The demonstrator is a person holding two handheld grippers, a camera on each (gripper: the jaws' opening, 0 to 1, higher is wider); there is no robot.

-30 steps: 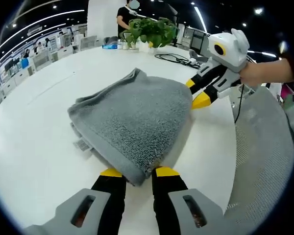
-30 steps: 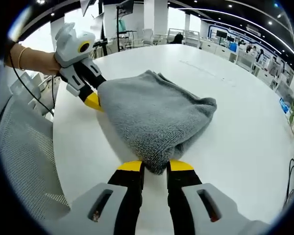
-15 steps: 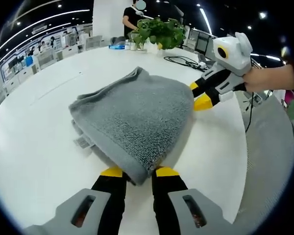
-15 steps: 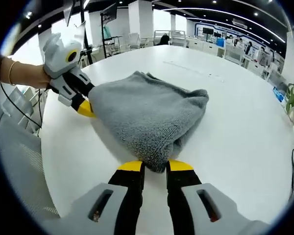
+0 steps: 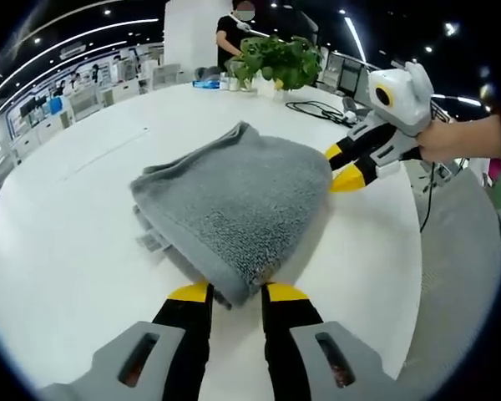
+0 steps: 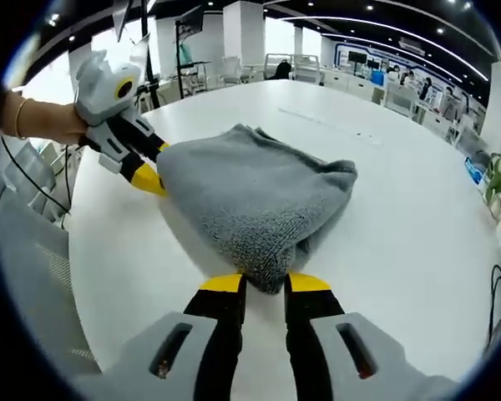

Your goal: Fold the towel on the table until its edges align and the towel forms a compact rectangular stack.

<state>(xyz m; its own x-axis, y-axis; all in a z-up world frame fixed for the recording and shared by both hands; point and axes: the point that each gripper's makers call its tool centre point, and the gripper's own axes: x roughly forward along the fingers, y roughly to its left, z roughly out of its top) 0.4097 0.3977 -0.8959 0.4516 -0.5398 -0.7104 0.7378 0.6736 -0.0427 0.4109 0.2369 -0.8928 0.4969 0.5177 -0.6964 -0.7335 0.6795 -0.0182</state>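
Grey terry towel is seen folded into a thick, layered bundle on the white table, roughly mid-surface, near the table's curved edge. Layer edges are stacked unevenly on one side, and a small label is seen poking out beneath the bundle in the left gripper view.

One near corner of the towel is pinched by the left gripper, its yellow-tipped jaws closed to a narrow gap on the cloth. The adjacent corner is pinched the same way by the right gripper, jaws nearly together with towel between them. Each gripper is also seen from the other camera, held by a hand and touching the towel at its corner; a bracelet is worn on the wrist in the right gripper view.

A grey mesh chair is seen just beside the table edge. A potted plant and a black cable are placed at the far side of the table, well apart from the towel. A person is seen standing behind the plant. Desks and ceiling light strips are visible in the background.
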